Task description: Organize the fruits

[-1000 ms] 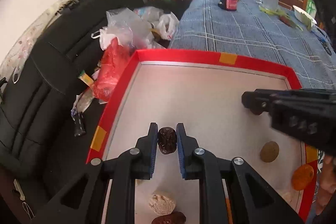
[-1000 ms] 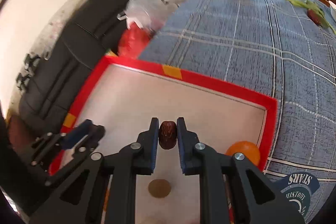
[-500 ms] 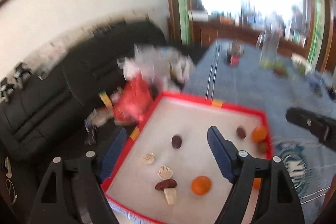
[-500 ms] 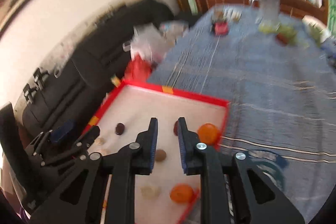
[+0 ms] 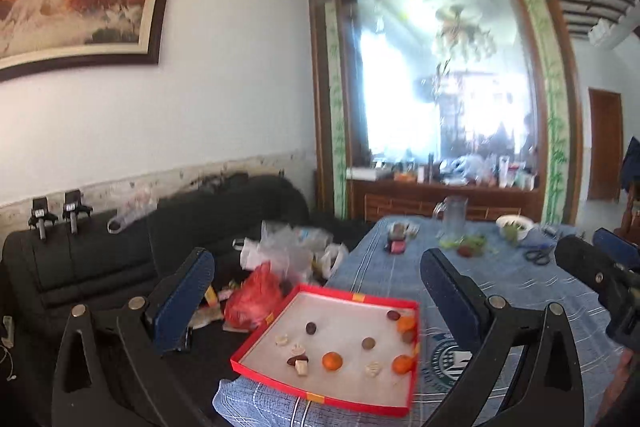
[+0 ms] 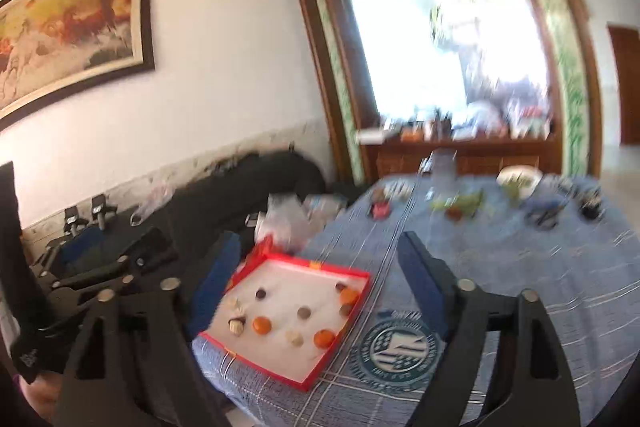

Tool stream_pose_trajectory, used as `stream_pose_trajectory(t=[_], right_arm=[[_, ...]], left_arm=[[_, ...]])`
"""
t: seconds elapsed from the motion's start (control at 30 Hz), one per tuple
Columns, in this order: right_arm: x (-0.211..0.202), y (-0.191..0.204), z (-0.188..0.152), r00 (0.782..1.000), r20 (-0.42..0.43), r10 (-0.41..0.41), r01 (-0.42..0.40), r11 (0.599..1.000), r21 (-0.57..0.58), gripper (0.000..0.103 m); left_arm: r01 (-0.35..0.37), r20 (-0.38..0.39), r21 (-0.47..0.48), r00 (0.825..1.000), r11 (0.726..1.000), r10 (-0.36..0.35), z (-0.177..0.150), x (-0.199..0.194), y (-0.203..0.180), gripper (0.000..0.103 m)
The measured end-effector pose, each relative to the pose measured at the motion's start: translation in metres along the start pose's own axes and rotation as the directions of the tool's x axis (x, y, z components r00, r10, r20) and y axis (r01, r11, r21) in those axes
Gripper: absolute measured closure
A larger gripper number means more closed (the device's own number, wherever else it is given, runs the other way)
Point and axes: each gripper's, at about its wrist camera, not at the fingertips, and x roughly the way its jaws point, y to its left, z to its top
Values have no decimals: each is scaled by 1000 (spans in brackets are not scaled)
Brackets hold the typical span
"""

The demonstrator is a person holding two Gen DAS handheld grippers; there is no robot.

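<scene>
Both the left hand-held gripper (image 5: 316, 291) and right hand-held gripper (image 6: 320, 267) have just spread wide and empty, above the red tray (image 5: 356, 297) of fruits (image 5: 332, 361) on the table (image 5: 500, 279).

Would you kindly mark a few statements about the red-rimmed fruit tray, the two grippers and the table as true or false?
1. The left gripper is clamped on a dark date. False: its jaws stand wide open with nothing between them, having just been opening.
2. The shallow red-rimmed tray with a white floor sits on the blue plaid tablecloth. True.
3. Three small orange citrus fruits lie in the tray. True.
4. The right gripper holds an orange fruit. False: it is open and empty, its jaws having just been opening.
5. The clear glass pitcher stands inside the tray. False: it stands at the table's far end.
</scene>
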Motion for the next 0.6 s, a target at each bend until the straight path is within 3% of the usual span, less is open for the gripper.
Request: stream_pose_trajectory(t=[0.1, 0.23, 0.37, 0.6], right_arm=[[-32, 4, 0, 996, 65, -52, 53, 999, -12, 0], [-60, -4, -7, 987, 136, -83, 81, 996, 19, 0], [-67, -13, -11, 989, 118, -89, 85, 995, 44, 0], [-60, -16, -30, 985, 110, -135, 133, 991, 25, 0]], left_arm=[[8, 26, -10, 1000, 1000, -8, 2, -19, -1, 0], [-23, 91, -47, 996, 999, 27, -1, -38, -1, 0], [-7, 85, -93, 996, 996, 14, 0, -39, -1, 0], [14, 71, -35, 997, 999, -11, -7, -42, -9, 0]])
